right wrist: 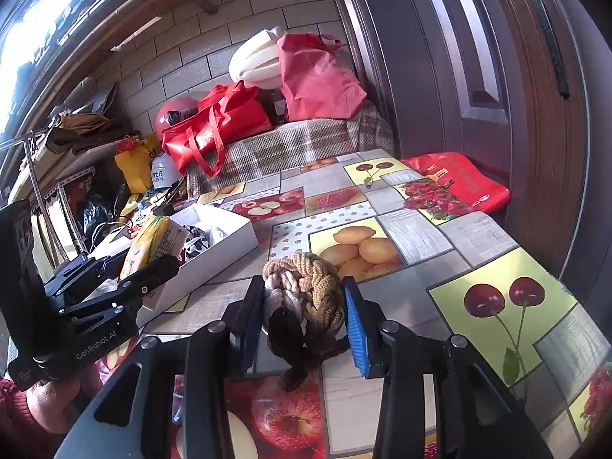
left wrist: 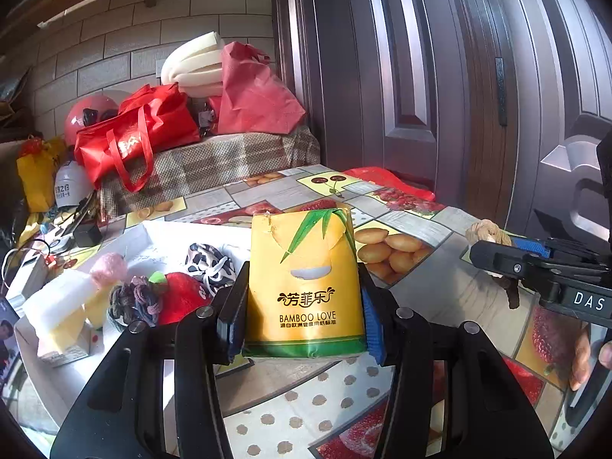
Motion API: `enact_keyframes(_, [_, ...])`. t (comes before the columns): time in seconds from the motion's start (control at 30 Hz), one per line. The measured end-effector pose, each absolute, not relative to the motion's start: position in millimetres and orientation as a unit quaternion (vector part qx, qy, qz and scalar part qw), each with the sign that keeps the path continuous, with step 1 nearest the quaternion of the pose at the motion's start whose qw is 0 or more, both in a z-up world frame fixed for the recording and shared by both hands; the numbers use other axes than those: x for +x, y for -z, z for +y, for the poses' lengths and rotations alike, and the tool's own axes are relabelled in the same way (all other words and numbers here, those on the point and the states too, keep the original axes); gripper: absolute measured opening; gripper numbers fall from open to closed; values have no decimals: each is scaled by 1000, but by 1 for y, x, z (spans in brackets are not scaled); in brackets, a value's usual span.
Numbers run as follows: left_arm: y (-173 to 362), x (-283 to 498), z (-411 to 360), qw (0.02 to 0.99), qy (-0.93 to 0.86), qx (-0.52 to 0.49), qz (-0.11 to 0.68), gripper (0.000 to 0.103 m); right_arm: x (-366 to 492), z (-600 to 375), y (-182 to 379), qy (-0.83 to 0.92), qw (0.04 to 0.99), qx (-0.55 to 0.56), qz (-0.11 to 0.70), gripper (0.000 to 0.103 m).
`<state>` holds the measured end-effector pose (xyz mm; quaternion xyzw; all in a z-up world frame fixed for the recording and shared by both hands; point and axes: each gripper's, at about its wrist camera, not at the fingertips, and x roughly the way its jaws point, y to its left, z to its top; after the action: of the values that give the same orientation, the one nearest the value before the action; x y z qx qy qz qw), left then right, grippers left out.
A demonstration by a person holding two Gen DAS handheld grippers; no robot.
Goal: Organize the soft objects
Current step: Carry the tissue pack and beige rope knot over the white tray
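Left gripper (left wrist: 304, 306): pads clamped on both sides of the yellow tissue pack (left wrist: 306, 287), holding it upright, clear of the table (left wrist: 440, 287).
Right gripper (right wrist: 306, 325): pads pressed against the braided yarn bundle (right wrist: 306, 294), tan and cream on top, dark brown strands hanging below; held above the fruit-print tablecloth.
White box (right wrist: 214, 256): on the table, left of both grippers, open-topped.
Box contents: strawberry plush (left wrist: 183, 294), cow-print cloth (left wrist: 210, 264), dark hair ties (left wrist: 134, 300), pink pom-pom (left wrist: 109, 267).
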<state>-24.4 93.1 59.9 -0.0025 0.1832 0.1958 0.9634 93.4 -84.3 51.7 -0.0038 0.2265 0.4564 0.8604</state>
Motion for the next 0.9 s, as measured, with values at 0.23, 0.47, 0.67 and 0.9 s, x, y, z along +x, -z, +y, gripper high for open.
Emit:
enact_keyframes(0.23, [-59, -57, 94, 964, -194, 9, 181, 49, 67, -76, -58, -447, 876, -40, 174, 40])
enact_keyframes(0.47, [-58, -82, 109, 962, -207, -3, 179, 49, 51, -57, -57, -459, 869, -62, 174, 40])
enact_keyframes(0.67, [-59, -99, 117, 960, -225, 1, 164, 50, 35, -36, -55, -474, 860, -88, 168, 40])
enact_keyframes(0.9, [-59, -112, 129, 957, -248, -8, 152, 50, 17, -13, -53, -489, 851, -108, 161, 40])
